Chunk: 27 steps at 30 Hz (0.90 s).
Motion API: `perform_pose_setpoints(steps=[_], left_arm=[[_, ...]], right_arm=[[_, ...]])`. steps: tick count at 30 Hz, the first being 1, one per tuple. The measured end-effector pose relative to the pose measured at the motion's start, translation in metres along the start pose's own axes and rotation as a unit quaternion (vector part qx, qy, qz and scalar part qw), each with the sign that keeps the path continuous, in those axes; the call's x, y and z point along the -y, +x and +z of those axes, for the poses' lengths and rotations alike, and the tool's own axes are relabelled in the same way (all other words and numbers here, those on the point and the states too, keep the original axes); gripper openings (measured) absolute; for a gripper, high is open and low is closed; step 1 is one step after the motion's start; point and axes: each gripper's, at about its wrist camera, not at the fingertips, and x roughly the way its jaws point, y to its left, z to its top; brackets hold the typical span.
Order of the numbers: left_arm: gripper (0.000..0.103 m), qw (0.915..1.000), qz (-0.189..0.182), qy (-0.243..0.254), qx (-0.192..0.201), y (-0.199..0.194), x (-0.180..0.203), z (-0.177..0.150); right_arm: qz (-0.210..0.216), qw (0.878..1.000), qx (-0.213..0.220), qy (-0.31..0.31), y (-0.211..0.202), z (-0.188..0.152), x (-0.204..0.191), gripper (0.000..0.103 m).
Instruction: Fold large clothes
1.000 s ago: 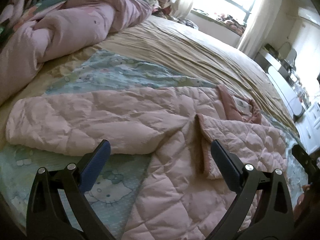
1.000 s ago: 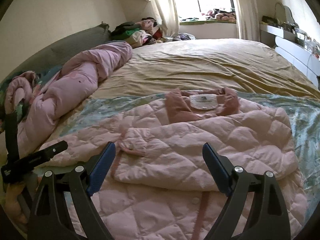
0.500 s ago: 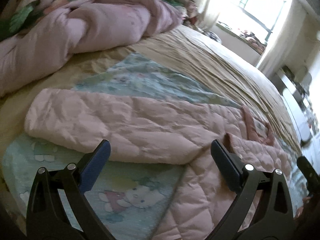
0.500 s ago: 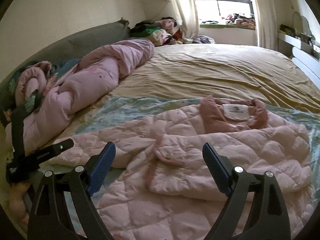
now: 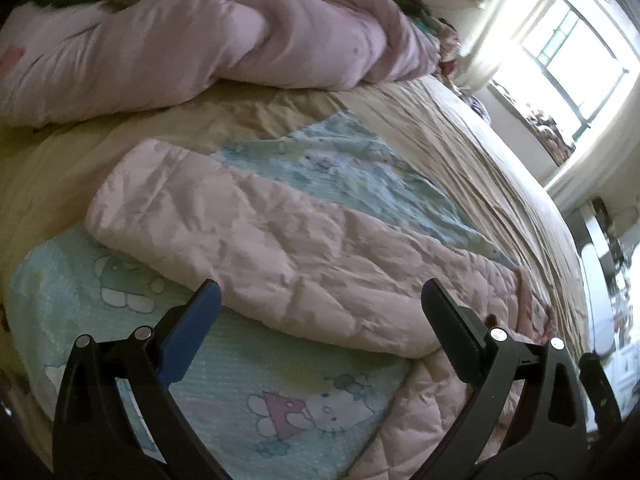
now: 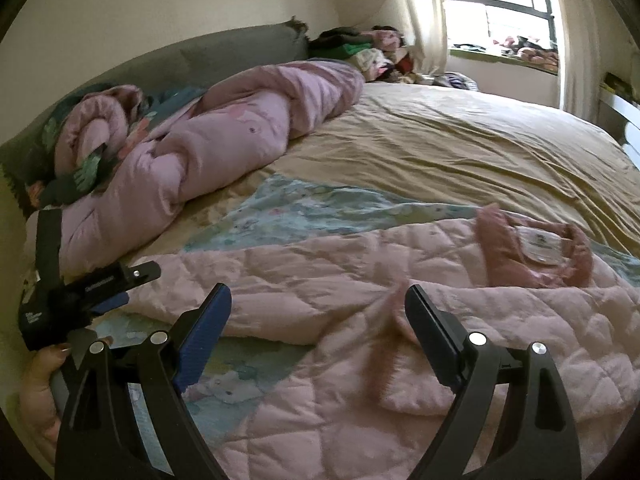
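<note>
A pale pink quilted jacket [image 6: 500,344] lies spread on the bed with its darker pink collar [image 6: 532,252] at the right. One sleeve [image 5: 256,248] stretches out to the left over a cartoon-print sheet. The other sleeve lies folded across the body, its cuff [image 6: 390,320] between my right jaws. My left gripper [image 5: 320,300] hovers open above the outstretched sleeve. My right gripper [image 6: 318,306] hovers open over the jacket's middle. Neither holds anything. In the right wrist view a hand holds the left gripper [image 6: 112,284] at the far left.
A rolled pink duvet [image 6: 224,140] lies along the grey headboard [image 6: 224,48]. The tan bedcover [image 6: 460,148] spreads toward the window. Piled clothes [image 6: 368,52] sit in the far corner. The cartoon-print sheet [image 5: 280,380] lies under the jacket.
Both grippers have swung left across the bed. The outstretched sleeve now fills the left wrist view, and the collar has slid to the right in the right wrist view. The jaws stay wide.
</note>
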Motion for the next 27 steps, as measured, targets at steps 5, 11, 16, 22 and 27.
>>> perform_pose_setpoints(steps=[5,11,16,22,27], left_arm=[[0.094,0.9993,0.017,-0.032,-0.001,0.006,-0.019,0.004],[0.094,0.9968,0.032,-0.071,-0.017,0.018,-0.042,0.007],[0.094,0.9925,0.044,-0.110,-0.031,0.032,-0.064,0.007],[0.094,0.9829,0.050,-0.163,-0.071,0.065,-0.087,-0.002],[0.094,0.9732,0.030,-0.219,-0.062,0.084,-0.106,-0.006]], right_arm=[[0.018,1.000,-0.012,-0.016,0.018,0.004,-0.022,0.088],[0.034,0.998,-0.029,-0.032,0.039,0.005,-0.045,0.088],[0.046,0.997,-0.041,-0.035,0.053,0.001,-0.055,0.088],[0.047,0.997,-0.058,-0.028,0.066,-0.010,-0.051,0.088],[0.043,0.997,-0.067,-0.011,0.071,-0.017,-0.036,0.088]])
